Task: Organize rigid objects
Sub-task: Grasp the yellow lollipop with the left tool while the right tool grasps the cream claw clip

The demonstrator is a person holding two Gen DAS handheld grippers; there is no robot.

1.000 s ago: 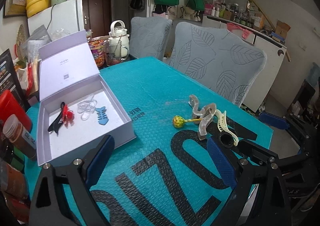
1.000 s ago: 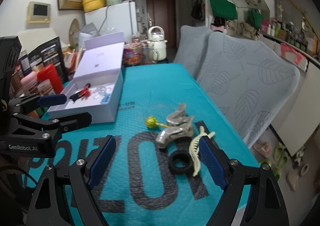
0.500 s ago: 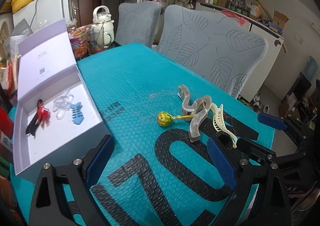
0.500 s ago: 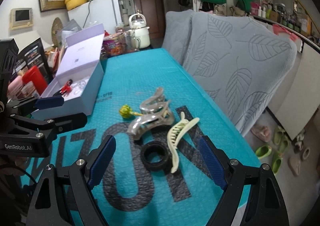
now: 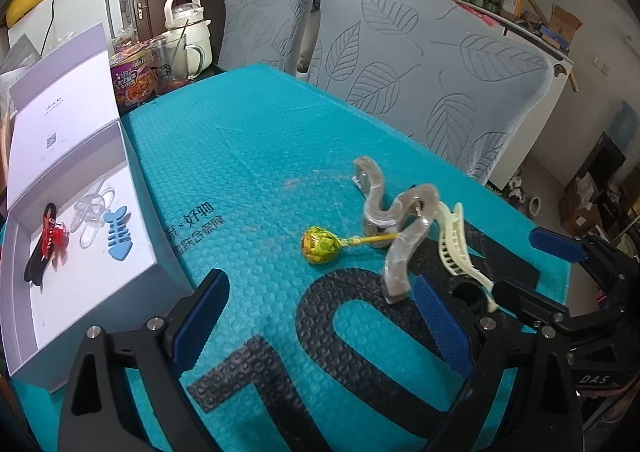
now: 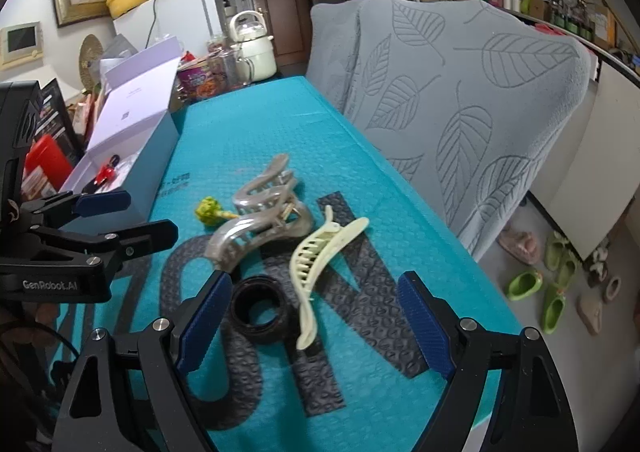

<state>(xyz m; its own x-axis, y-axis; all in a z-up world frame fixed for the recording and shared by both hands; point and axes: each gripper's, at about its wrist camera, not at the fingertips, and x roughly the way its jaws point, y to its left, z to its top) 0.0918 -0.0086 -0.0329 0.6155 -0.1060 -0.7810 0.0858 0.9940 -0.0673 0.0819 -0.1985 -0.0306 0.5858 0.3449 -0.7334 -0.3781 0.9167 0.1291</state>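
Teal bubble-wrap matting covers the table, with a white box lying open at its left holding 3 clips. Both the left gripper and the right gripper have their jaws apart and empty. Between the right gripper's fingers lie a black ring and a cream hair claw; a translucent hair claw and a lollipop lie just beyond.

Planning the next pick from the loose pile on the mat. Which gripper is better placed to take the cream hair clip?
Right. The right gripper is open with the cream hair clip lying between its fingers, beside the black ring. The left gripper is open over bare mat, off to the side.
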